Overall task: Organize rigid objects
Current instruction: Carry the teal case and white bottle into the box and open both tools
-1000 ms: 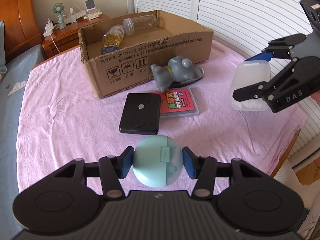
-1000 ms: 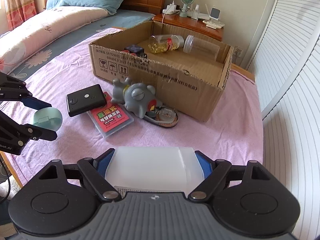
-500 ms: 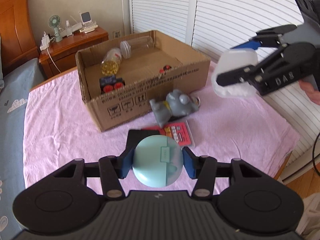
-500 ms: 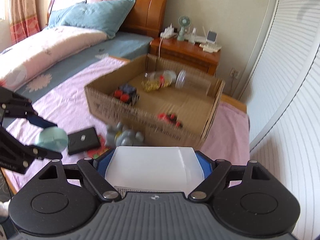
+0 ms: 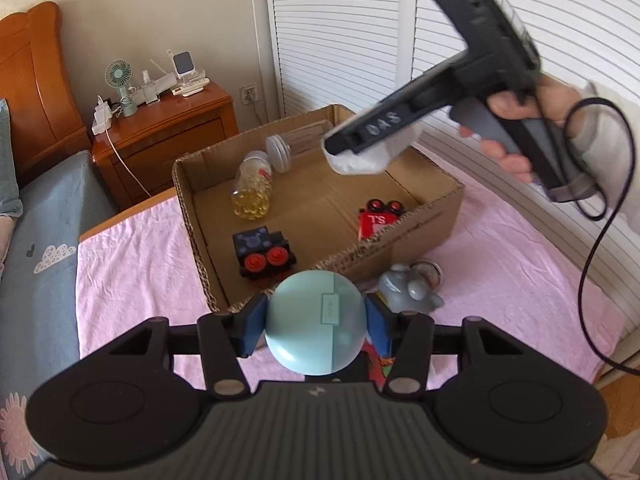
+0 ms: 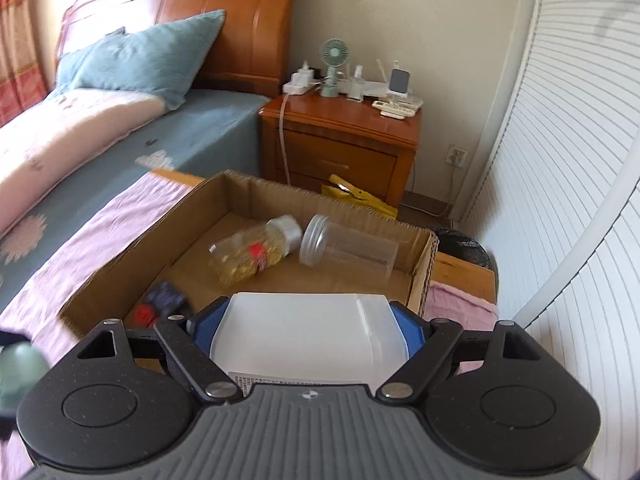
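over box (image 5: pixel 420 216) | white translucent container (image 6: pixel 304 340) | right gripper (image 6: pixel 308 336) clamped

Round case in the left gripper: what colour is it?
Pale mint green: the round case, with a small label on its front. Clearest in the left wrist view.

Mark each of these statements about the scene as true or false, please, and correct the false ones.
1. The left gripper holds a round pale-green case. True.
2. The right gripper is empty. False: it is shut on a white plastic box.
3. The cardboard box holds two jars lying on their sides. True.
4. The grey toy lies inside the cardboard box. False: it lies outside on the pink cloth, beside the box wall.
5. The small green fan stands on the bed. False: on the wooden nightstand.
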The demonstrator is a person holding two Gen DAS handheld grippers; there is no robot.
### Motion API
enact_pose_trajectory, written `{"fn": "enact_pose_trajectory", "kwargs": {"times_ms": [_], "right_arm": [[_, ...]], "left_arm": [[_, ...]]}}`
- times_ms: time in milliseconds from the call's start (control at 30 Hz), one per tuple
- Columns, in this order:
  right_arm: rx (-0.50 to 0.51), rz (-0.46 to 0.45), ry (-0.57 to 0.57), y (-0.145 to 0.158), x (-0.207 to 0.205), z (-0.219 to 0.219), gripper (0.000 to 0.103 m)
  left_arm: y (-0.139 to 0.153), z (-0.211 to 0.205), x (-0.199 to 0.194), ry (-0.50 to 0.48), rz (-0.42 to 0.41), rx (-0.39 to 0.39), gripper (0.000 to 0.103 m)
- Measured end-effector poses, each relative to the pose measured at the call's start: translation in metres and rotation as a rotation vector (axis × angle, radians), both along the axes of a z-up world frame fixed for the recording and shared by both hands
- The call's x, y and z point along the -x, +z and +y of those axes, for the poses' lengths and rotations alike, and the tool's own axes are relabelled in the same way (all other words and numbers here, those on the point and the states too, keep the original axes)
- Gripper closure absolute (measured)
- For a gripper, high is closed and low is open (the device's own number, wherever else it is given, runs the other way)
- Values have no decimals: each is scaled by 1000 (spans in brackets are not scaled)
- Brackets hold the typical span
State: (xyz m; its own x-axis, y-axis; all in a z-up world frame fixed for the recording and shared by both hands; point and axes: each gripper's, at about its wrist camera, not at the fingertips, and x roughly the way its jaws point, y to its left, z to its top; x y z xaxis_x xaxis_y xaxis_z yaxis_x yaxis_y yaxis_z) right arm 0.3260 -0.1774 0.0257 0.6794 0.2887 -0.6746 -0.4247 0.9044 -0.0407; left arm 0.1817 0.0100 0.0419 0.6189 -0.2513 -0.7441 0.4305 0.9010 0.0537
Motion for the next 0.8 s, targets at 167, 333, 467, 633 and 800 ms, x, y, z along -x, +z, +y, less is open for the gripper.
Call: {"fn": "enact_pose_trajectory", "kwargs": {"times_ms": [167, 333, 467, 633, 800], "right_arm": [[-55, 45, -42, -11, -14, -10, 0], [-67, 94, -67, -13, 3, -26, 0], [-55, 108, -135, -6, 26, -39, 0], [-49, 96, -194, 4, 63, -55, 0], [-37, 36, -237, 5, 111, -63, 0]], "left_arm": [[-2, -4, -17, 1, 5, -9, 51], [-2, -11, -30, -15, 7, -6, 51], [-3, -19, -43, -19, 7, -5, 51], [-3, -31, -61, -21, 6, -9, 51], [-13, -44, -80, -19, 33, -8, 51]]}}
